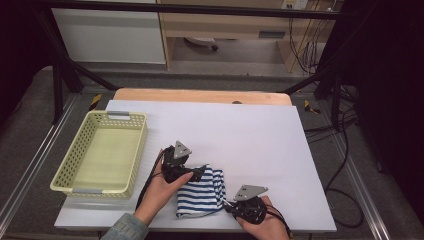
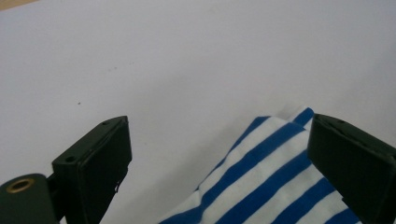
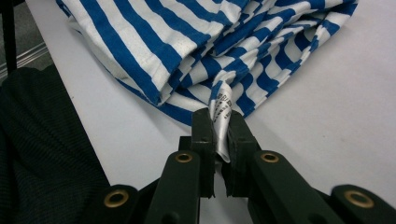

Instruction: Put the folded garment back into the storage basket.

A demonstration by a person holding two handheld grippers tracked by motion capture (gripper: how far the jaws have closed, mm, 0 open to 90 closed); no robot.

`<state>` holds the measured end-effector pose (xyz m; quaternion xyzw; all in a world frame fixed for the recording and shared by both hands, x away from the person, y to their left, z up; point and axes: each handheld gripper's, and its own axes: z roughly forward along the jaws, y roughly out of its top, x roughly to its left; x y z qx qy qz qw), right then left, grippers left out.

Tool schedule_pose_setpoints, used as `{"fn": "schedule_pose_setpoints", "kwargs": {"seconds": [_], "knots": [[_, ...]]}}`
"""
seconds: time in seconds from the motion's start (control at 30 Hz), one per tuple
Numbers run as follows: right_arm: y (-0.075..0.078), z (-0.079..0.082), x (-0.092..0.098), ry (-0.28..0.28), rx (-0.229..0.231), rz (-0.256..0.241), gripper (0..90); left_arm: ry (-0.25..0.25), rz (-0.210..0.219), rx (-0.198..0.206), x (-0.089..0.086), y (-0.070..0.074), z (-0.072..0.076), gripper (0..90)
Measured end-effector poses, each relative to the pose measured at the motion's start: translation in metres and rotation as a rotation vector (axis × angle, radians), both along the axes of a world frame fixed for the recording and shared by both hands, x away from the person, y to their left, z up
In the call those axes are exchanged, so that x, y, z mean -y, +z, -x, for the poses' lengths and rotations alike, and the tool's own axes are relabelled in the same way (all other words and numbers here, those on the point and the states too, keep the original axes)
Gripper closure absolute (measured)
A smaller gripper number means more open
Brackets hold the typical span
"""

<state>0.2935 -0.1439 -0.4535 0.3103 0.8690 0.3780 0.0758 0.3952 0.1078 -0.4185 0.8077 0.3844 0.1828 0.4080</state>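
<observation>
- A folded blue-and-white striped garment lies on the white table top, near the front edge and between the person's two hands.
- The right gripper sits at the garment's near right corner, held by the right hand at the table's front edge.
- In the right gripper view the jaws are pressed together on the garment's white care label, which sticks out of the bunched striped folds; printed text on the label is too small to read.
- The left gripper rests at the garment's far left corner, gripped by the left hand, whose denim-like sleeve enters from the bottom.
- In the left gripper view the jaws stand wide apart: the right-hand one lies over the edge of the striped cloth, the left-hand one over bare table, with nothing clamped.
- A pale yellow perforated plastic basket with grey handles stands on the left side of the table, just beside the left gripper and apart from the garment.
- A strip of wooden table edge shows beyond the white top.
</observation>
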Motion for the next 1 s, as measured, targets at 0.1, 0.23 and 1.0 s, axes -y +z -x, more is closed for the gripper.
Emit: {"fn": "schedule_pose_setpoints", "kwargs": {"seconds": [0.1, 0.23, 1.0], "knots": [[0.000, 0.000, 0.000, 0.012, 0.006, 0.004, 84.5, 0.030, 0.008, 0.002, -0.002, 0.001, -0.003, 7.0], [0.000, 0.000, 0.000, 0.014, 0.009, 0.005, 84.5, 0.050, 0.034, 0.009, -0.006, 0.002, -0.009, 7.3], [0.000, 0.001, -0.002, 0.013, 0.016, 0.018, 84.1, 0.107, 0.045, 0.001, -0.036, -0.009, 0.006, 10.6]]}}
